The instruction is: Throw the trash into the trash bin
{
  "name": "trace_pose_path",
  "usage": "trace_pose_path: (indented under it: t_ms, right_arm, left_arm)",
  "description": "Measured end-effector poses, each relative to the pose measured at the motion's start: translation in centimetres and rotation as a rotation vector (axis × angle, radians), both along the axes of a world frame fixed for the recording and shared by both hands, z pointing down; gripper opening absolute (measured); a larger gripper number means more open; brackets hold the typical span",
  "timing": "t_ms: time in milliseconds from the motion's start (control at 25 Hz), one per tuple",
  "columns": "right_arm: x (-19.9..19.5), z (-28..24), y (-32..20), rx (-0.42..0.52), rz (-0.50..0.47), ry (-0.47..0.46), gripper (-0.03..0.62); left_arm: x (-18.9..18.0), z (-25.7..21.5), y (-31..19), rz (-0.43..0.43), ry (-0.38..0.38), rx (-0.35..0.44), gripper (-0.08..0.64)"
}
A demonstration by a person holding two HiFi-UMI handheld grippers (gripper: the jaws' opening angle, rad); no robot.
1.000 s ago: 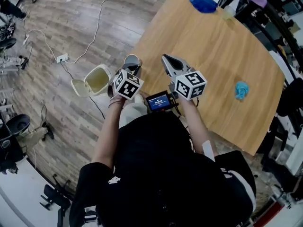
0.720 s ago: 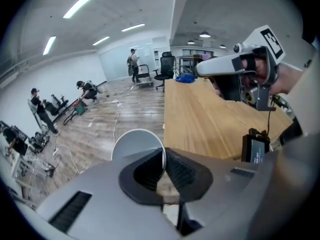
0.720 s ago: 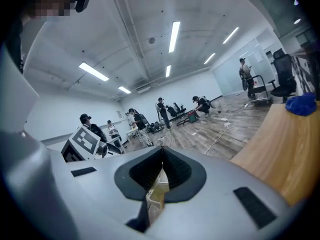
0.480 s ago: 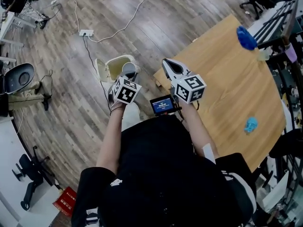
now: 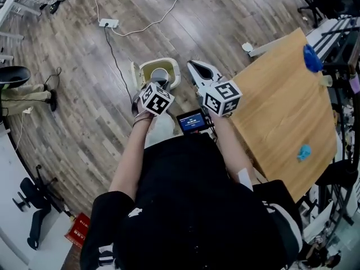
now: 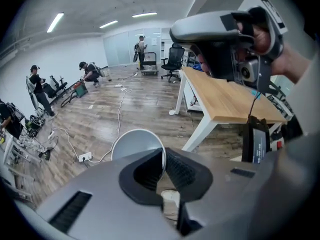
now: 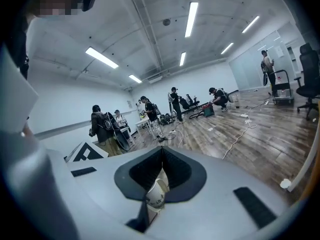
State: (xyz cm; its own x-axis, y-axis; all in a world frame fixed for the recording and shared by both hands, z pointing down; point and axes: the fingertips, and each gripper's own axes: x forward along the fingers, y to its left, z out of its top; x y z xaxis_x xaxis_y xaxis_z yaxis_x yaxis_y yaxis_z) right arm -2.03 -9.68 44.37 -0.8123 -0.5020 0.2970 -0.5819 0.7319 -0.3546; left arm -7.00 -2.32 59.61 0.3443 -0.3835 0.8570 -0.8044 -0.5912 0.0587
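A cream trash bin stands on the wood floor with its lid flipped open to the left. My left gripper is shut on the rim of a grey-white paper cup, which hangs directly over the bin's opening. In the left gripper view the cup tilts off to the left of the left gripper, its rim pinched between the pads. My right gripper floats just right of the bin. In the right gripper view its pads meet with nothing between them.
The wooden table lies to the right, with a blue cloth and a small blue scrap on it. A power strip and its cables trail across the floor beyond the bin. Several people stand far off.
The person has turned from the table toward the bin. Both grippers swung left with them. The cup, still held, now hangs over the bin's opening instead of beside it.
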Motion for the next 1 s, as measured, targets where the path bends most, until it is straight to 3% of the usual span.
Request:
trace_pose_path:
  t_ms: [160,280,400,640,880,1000]
  right_arm:
    - [-2.7,1.8,-1.7,0.0,0.017,0.043,-0.002]
    - [-3.3,4.3,-2.7,-0.028,0.019,0.072,-0.002]
    - [-3.4,7.9,-3.8,-0.08,0.001,0.094,-0.002]
    - [-4.6,17.2,-7.7,-0.167,-0.059,0.096,-0.002]
    - [-5.9,26.9,-8.9,-0.212,-0.095,0.116,-0.002]
    - [-5.6,29.7,-9.0,-0.227,-0.098,0.114,-0.002]
  left_arm:
    - [-2.1,2.7,-1.1,0.02,0.009,-0.036,0.021]
    - [-1.9,5.3,-1.9,0.051,-0.023,-0.054,0.021]
    - [-1.2,8.7,-3.0,0.027,-0.021,-0.101,0.021]
    - [-1.9,19.5,-7.2,0.0,-0.048,-0.168,0.021]
    - [-3.1,29.5,-6.4,-0.018,-0.015,-0.199,0.025]
    - [-3.1,32.1,-6.4,-0.038,0.016,-0.196,0.181]
